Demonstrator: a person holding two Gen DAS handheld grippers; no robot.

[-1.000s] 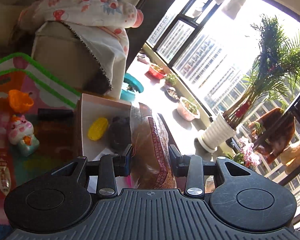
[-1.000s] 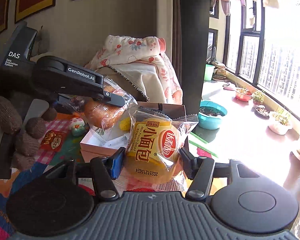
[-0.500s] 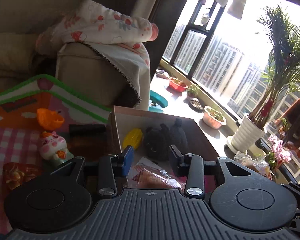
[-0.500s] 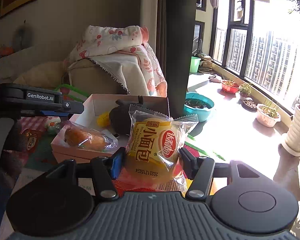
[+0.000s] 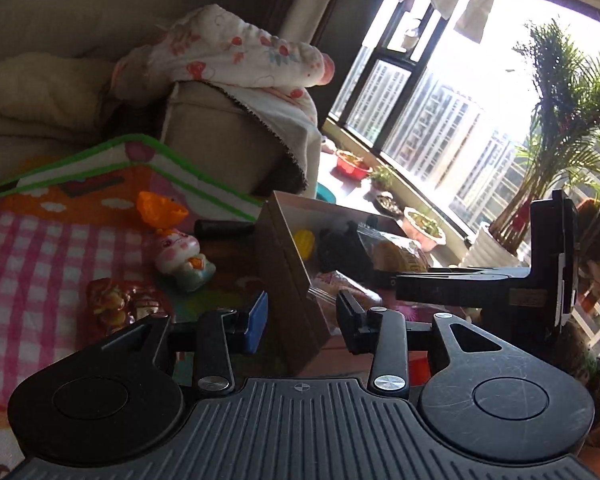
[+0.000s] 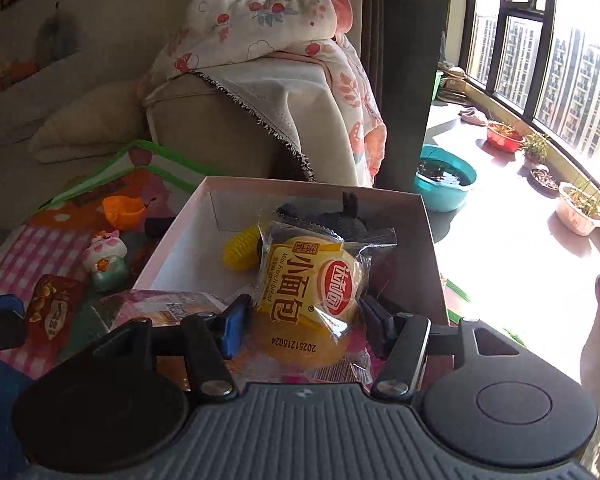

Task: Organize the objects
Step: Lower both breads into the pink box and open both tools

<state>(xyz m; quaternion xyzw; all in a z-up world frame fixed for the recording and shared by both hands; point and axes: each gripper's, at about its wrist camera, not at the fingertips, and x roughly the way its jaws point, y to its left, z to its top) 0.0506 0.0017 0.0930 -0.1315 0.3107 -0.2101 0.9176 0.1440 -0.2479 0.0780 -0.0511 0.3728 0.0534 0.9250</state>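
The right claw (image 6: 305,326) pinched a yellow packaged bun (image 6: 314,294) between its two fingers, the packet standing upright just above the near end of the open cardboard box (image 6: 428,248). Beyond the bun, inside the box, lay a yellow corn toy (image 6: 241,251) and a dark knitted toy (image 6: 340,220). The left claw (image 5: 302,322) stood spread with nothing gripped, its fingers straddling the box's near corner (image 5: 284,280); a wrapped bread roll (image 5: 340,286) lay in the box just past its right finger. To the left, on the play mat (image 5: 40,248), sat a red snack packet (image 5: 116,304), a small pig figurine (image 5: 182,256) and, farther off, an orange toy (image 5: 160,210).
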